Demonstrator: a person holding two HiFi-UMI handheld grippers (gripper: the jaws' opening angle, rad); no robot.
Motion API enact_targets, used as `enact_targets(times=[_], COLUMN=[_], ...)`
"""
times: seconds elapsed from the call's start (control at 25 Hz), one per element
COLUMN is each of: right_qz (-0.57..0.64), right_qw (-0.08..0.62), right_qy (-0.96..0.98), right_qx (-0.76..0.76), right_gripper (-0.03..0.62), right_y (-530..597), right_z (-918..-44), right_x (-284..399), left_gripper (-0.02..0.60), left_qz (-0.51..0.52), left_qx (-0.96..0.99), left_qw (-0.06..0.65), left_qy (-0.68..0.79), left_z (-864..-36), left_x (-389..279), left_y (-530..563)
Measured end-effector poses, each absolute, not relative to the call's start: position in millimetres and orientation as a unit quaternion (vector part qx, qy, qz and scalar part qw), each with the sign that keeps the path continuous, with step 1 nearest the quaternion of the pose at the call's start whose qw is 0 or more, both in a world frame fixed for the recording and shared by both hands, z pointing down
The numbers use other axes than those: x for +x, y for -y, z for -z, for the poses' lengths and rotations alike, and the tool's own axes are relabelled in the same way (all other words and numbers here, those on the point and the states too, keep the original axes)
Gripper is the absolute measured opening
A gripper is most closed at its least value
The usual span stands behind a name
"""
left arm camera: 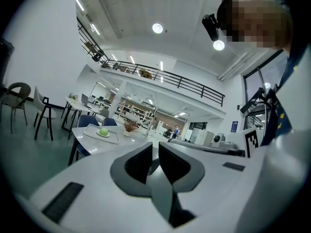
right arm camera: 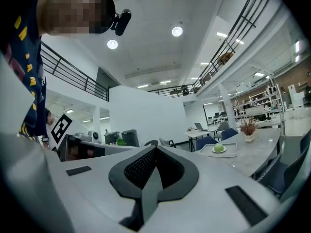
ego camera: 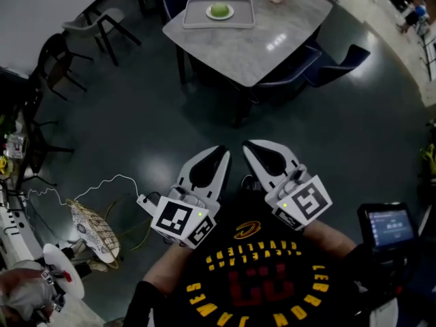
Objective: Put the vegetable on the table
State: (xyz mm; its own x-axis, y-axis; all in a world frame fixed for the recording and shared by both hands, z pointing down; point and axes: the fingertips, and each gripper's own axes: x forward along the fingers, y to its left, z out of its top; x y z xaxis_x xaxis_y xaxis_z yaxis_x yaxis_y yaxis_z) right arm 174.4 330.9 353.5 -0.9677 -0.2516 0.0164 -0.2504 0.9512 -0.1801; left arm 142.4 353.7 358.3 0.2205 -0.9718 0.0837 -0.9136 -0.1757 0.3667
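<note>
Holding the left tool barely parted and the right tool clenched, both empty, we judge the distant green vegetable light, smooth and roll-prone, best pinched across its middle.

**Our two grippers, held side by side close to the body**

Item 1: left gripper. It points forward, tipped slightly inward. Its jaws stand a narrow slit apart, with nothing between them.

Item 2: right gripper. It sits just beside the first, angled toward it. Its jaws meet tip to tip and are empty.

Item 3: our left forearm and right forearm, drawn in behind them.
</note>
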Motion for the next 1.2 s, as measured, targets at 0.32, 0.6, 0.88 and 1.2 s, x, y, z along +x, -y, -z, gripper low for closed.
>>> enact_targets(times=[0.32, 0.6, 0.88, 1.2], right_qz=[0.114, 0.124, 0.129, 0.107], right_qw=[0.004, 0.016, 0.010, 0.006], right_qy=[-0.988, -0.986, -0.985, -0.983], right_qx=[-0.109, -0.107, -0.114, -0.146], right_gripper=[0.005, 0.005, 0.005, 0.005], right_y=[-277, -260, -242, -208], right_z=[-356, -359, -367, -363], right_x=[205, 204, 182, 126], left_gripper=[0.041, 0.041, 0.041, 0.041], left_qz=[0.062, 0.054, 0.056, 0.073], left_qx=[0.747, 0.728, 0.729, 0.747], left_qw=[0.171, 0.189, 0.195, 0.177], left_qy=[0.640, 0.657, 0.654, 0.637], left_z=[-356, -368, -377, -369], left_x=[175, 168, 144, 80], left_y=[-305, -296, -279, -242])
